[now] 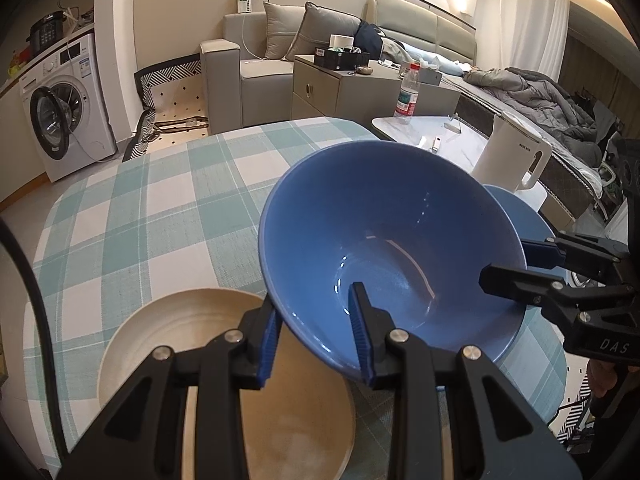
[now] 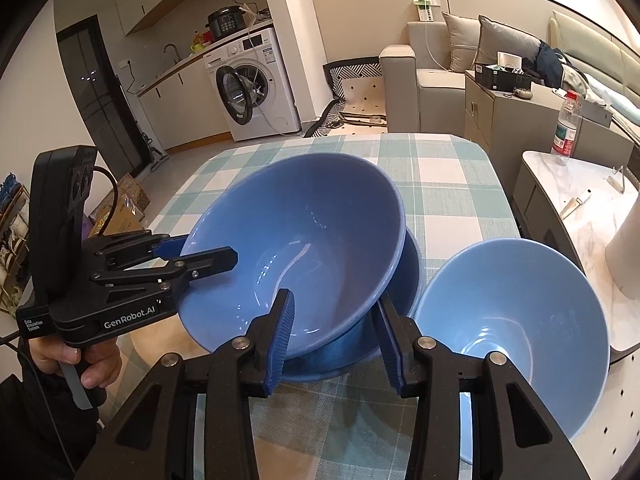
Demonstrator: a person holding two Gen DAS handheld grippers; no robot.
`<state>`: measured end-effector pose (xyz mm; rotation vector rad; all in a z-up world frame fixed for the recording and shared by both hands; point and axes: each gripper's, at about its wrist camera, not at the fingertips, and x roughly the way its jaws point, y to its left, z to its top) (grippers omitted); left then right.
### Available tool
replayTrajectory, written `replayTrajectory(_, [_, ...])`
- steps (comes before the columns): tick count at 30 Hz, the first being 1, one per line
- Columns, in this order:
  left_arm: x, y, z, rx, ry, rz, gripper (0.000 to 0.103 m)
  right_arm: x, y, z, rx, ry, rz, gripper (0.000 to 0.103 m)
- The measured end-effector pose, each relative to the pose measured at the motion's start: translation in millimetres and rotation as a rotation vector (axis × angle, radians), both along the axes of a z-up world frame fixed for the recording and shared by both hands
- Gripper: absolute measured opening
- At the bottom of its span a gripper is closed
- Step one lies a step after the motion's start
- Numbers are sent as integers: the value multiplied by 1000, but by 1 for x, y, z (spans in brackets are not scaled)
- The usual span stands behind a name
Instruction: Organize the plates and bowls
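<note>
On checked tablecloth (image 1: 132, 216), both tongs straddle tilted blue bowl (image 1: 384, 240) rim, seemingly unclamped.

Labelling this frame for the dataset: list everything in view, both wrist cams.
Large blue bowl: 1, blue, tilted, rim straddled by both grippers, over the blue dish.
Blue dish: 1, darker blue, under the tilted bowl, on the table.
Light blue bowl: 1, right of the stack.
Beige plate: 1, table, under the left gripper.
Checked tablecloth: 1, teal and white.
White kettle: 1, side table.
Water bottle: 1, red cap, side table.
Washing machine: 1, white, door open.
Sofa: 1, grey.
Left gripper: near-left rim.
Right gripper: near rim.
</note>
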<state>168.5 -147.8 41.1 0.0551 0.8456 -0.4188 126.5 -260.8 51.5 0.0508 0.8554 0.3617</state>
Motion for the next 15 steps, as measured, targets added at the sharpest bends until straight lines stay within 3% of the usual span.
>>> replayTrajectory(15, [-2, -14, -8, 59, -16, -10, 34, 1, 3, -13, -76, 5, -18, 42])
